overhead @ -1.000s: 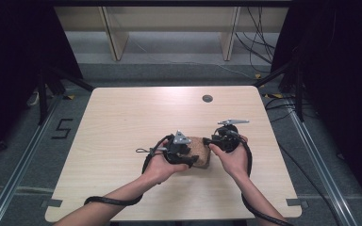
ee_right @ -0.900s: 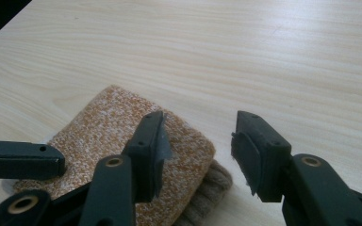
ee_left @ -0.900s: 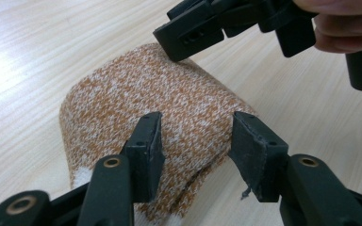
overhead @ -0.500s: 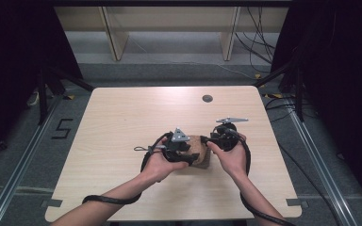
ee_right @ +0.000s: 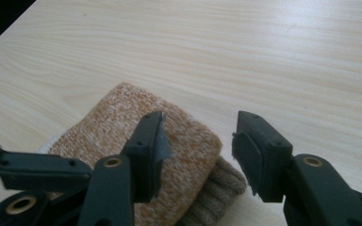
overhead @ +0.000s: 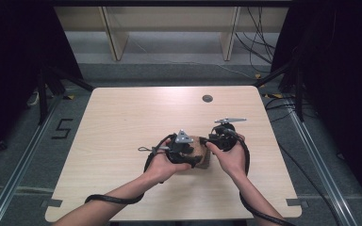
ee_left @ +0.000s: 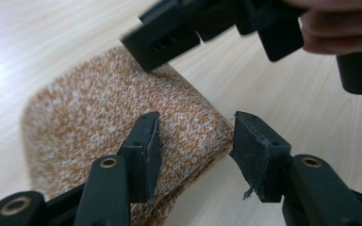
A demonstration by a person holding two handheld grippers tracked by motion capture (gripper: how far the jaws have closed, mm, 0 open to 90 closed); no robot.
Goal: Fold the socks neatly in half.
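Observation:
A folded knit bundle, speckled orange and white, lies on the table with a beige ribbed cuff showing under one end. My left gripper comes at it from the left, open, with one pad resting over the knit and the other off its edge. My right gripper faces it from the right, also open, and its jaws have just been closing slightly, with a corner of the bundle between them but not pinched. Its jaws hover over the bundle's far edge.
The light wooden table has a round cable hole near its far edge. Cables trail from both grippers over the near edge. Wooden shelf legs stand behind the table, and a "5" mark is on the floor at the left.

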